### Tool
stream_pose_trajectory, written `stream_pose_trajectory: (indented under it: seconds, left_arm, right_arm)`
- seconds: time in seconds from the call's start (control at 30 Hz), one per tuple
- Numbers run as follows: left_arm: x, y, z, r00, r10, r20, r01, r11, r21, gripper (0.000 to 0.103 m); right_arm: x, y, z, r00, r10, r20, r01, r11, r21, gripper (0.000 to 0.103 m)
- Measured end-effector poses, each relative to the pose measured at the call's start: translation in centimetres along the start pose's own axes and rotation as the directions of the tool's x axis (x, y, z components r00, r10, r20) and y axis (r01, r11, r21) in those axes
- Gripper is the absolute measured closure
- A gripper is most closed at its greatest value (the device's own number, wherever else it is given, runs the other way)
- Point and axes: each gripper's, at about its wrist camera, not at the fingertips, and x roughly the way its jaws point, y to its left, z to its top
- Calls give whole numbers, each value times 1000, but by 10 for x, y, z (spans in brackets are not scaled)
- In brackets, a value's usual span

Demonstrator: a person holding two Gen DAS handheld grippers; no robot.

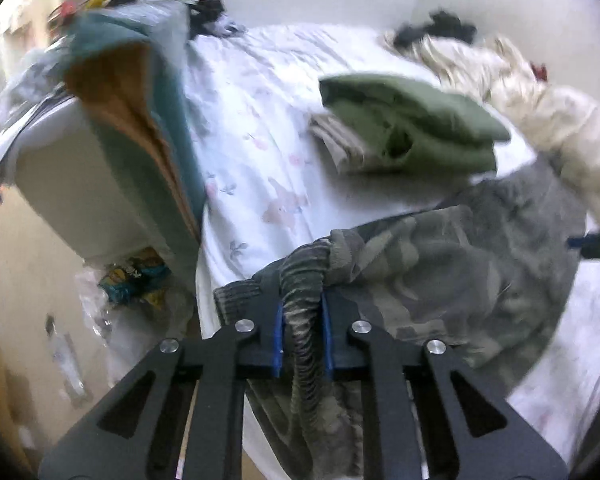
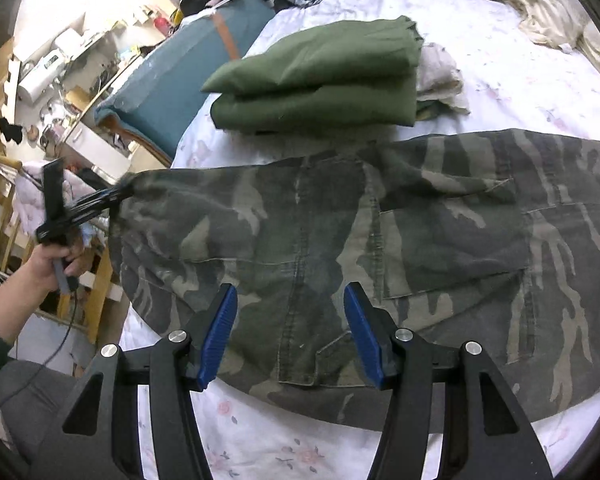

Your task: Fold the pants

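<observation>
Camouflage pants [image 2: 380, 248] lie spread across the bed's white floral sheet [image 2: 500, 68]. My left gripper [image 1: 303, 320] is shut on a bunched ribbed end of the pants [image 1: 440, 272] at the bed's left edge; it also shows in the right wrist view [image 2: 112, 198], held in a hand. My right gripper [image 2: 291, 332] is open, its blue pads [image 2: 220, 332] standing just above the near part of the pants, holding nothing.
A folded olive-green garment [image 2: 324, 76] lies on a pale cloth [image 2: 440, 80] beyond the pants. A cream garment [image 2: 548, 12] lies at the far right. A teal cushion [image 2: 176, 80] and cluttered shelves [image 2: 52, 72] stand left of the bed.
</observation>
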Motion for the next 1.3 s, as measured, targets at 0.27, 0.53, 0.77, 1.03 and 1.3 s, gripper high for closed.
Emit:
stream_pose_trajectory:
  seconds: [0.27,0.53,0.77,1.03,1.3]
  left_arm:
    - [68,24,-12,971,157,-179,-185,970,-155,88]
    - [74,7,-5,897,402,-185,-418,907,-57,37]
    - [12,-30,-4,914,404,22,-402,913,-68,34]
    - [64,-41,-9,915,365,-174,-378,925,-48,39]
    - [95,-14,-13,899,338,-278,-389,908,-154,38]
  right_arm:
    - [-17,-16,-16,999,-31,6,31,999,43,45]
    - [-54,-66,-35,988,-144,59,134,980,149,44]
    - [-135,-211,-45,855,-487,177,346,791,505,37]
    - [-234,-372,-66,674,-731,111,359,455,815,37]
    - [-217,-422,-45,706,-708,-15,489,472,734,96]
